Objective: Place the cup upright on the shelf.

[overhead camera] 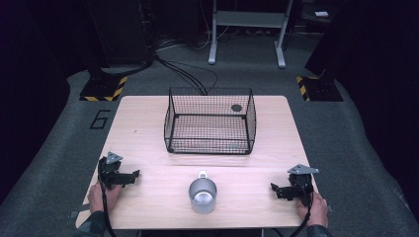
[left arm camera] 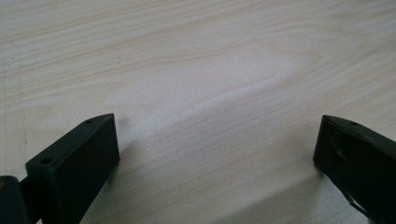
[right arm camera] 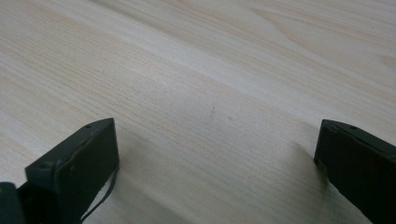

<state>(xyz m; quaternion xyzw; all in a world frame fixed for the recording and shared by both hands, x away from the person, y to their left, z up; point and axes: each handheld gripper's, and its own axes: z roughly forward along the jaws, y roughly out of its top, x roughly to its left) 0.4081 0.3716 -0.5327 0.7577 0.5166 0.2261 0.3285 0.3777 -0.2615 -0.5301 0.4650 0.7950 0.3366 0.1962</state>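
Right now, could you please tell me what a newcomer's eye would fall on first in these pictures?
The black wire mesh basket stands out at the far middle of the pale wooden table. Nearer the person, the shiny metal cup stands upright at the front centre, its small handle toward the basket. The left gripper and right gripper rest either side of it, fingers spread wide.

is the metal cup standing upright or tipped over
Upright. In the high view the round silver metal cup stands on the light wooden table with its open mouth facing up, its small handle toward the black wire basket.
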